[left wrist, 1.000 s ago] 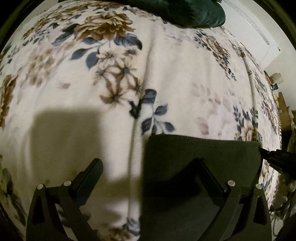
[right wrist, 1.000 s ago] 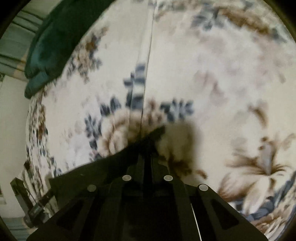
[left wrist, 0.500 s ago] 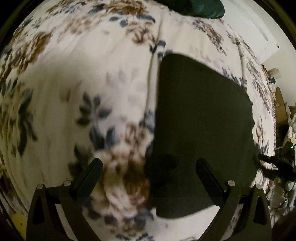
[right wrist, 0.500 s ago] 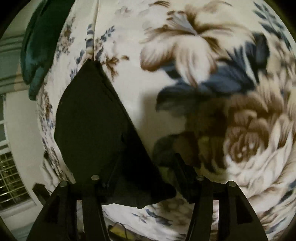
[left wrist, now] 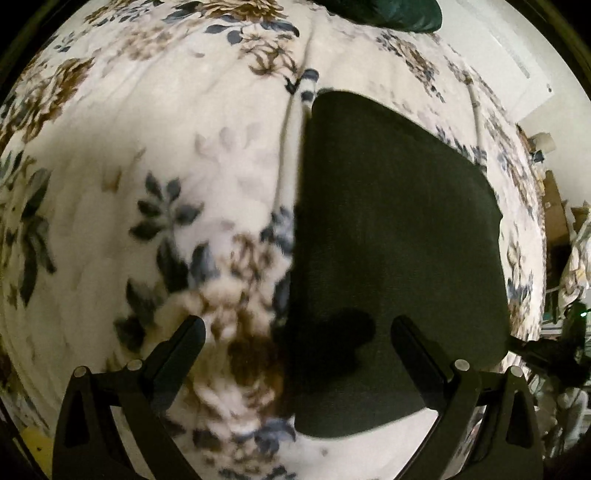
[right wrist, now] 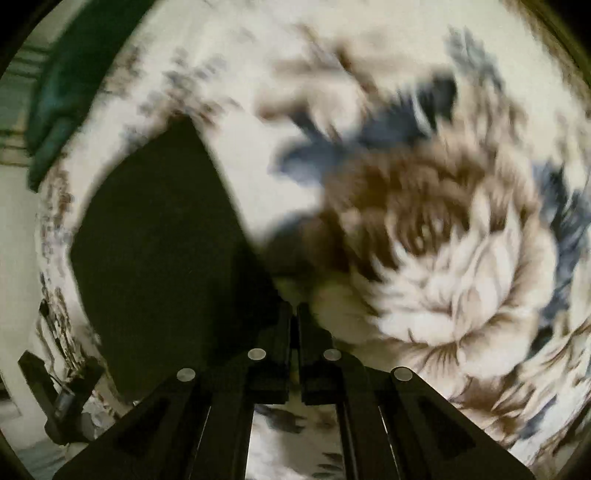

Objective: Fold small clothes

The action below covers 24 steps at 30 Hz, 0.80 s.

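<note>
dark cloth flat on floral bed cover | left gripper released, above cloth edge | right gripper clenched, empty

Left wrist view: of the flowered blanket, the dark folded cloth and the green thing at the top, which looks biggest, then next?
1. Flowered blanket, filling most of the view.
2. Dark folded cloth.
3. Green thing, smallest as it looks, but it lies farther off and is cut by the frame's edge, so its true size is unsure.

place: home bedroom | evidence: floral blanket over bed, window
</note>
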Each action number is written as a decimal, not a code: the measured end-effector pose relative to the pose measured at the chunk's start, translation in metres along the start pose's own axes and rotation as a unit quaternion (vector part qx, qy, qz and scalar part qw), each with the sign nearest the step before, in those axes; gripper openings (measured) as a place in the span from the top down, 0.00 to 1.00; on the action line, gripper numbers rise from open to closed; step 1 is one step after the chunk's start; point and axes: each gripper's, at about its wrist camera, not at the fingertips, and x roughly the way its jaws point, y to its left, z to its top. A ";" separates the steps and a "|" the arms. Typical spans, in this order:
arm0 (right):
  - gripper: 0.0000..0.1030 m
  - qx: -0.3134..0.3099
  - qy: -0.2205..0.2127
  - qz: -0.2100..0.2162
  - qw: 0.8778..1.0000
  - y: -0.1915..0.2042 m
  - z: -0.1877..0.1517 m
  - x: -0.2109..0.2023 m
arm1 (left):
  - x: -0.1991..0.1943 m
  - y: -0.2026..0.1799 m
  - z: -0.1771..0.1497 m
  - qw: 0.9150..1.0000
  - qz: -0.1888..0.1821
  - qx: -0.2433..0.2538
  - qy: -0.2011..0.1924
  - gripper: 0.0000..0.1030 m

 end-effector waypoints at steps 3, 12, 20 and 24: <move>0.70 0.015 -0.003 0.094 0.995 -0.017 0.021 -0.001 | 0.009 0.007 0.016 1.000 -0.028 0.000 -0.010 0.01; 0.37 -0.047 0.102 0.264 0.958 0.007 0.101 0.061 | 0.055 0.009 0.055 0.993 -0.122 -0.004 0.000 0.01; 0.37 -0.131 0.188 0.319 0.920 0.079 0.092 0.099 | 0.064 -0.009 0.072 0.989 -0.149 0.017 -0.011 0.00; 0.38 -0.161 0.197 0.305 0.918 0.108 0.084 0.110 | 0.058 -0.017 0.076 0.987 -0.155 0.027 -0.029 0.03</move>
